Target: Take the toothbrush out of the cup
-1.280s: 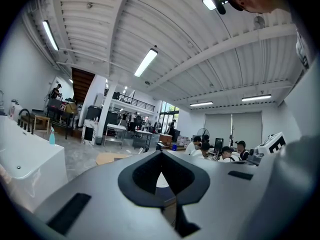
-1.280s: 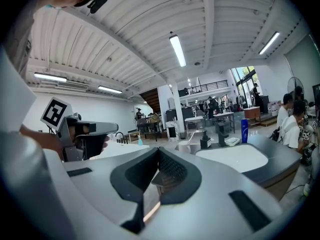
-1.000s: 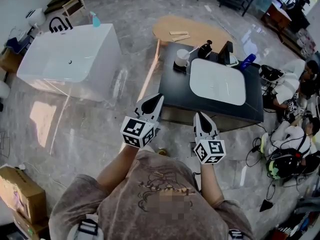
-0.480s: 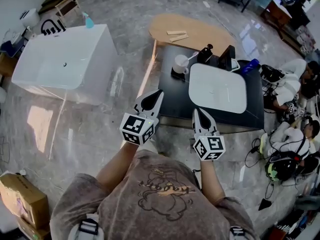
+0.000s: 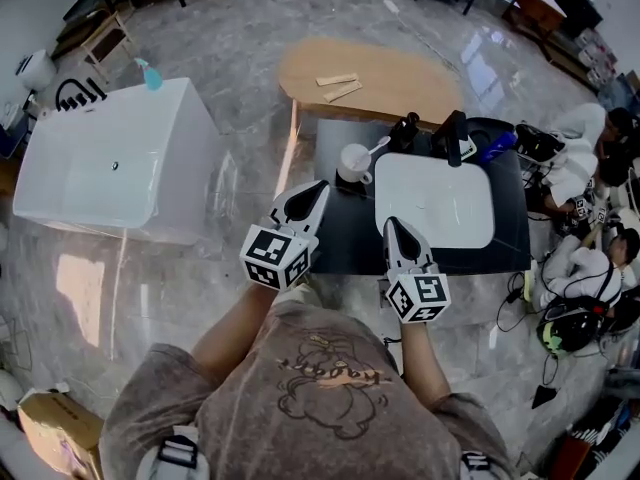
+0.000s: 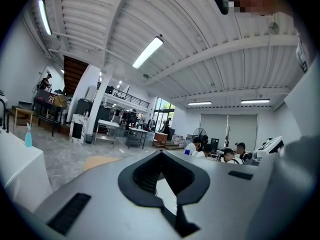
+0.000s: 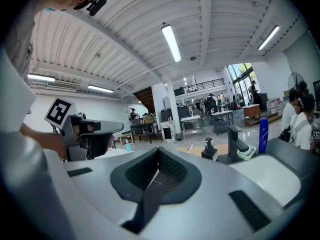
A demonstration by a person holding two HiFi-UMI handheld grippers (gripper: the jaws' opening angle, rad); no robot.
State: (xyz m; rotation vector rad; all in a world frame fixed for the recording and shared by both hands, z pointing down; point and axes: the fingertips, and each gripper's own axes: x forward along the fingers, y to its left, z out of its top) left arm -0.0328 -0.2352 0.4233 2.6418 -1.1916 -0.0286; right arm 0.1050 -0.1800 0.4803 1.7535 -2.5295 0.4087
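Note:
A white cup [image 5: 352,163] stands at the back left of a black counter [image 5: 340,233], and a white toothbrush [image 5: 376,148] leans out of it to the right. My left gripper [image 5: 318,187] is shut and empty, its tip over the counter's left part, a little short of the cup. Just in front of the white basin [image 5: 434,198], my right gripper [image 5: 388,222] is shut with nothing in it. In the left gripper view the jaws of the left gripper [image 6: 160,153] meet at the tip. The right gripper [image 7: 159,149] also shows its jaws closed, with the toothbrush [image 7: 189,147] far ahead.
A black pump bottle [image 5: 403,131], a black faucet [image 5: 455,136] and a blue bottle [image 5: 497,145] stand behind the basin. A white bathtub [image 5: 110,163] is at the left, an oval wooden table [image 5: 370,68] beyond the counter. Seated people [image 5: 590,168] and cables crowd the right side.
Both grippers have travelled forward together and now reach over the counter's near edge. The cup and basin lie closer to them. Both stayed shut.

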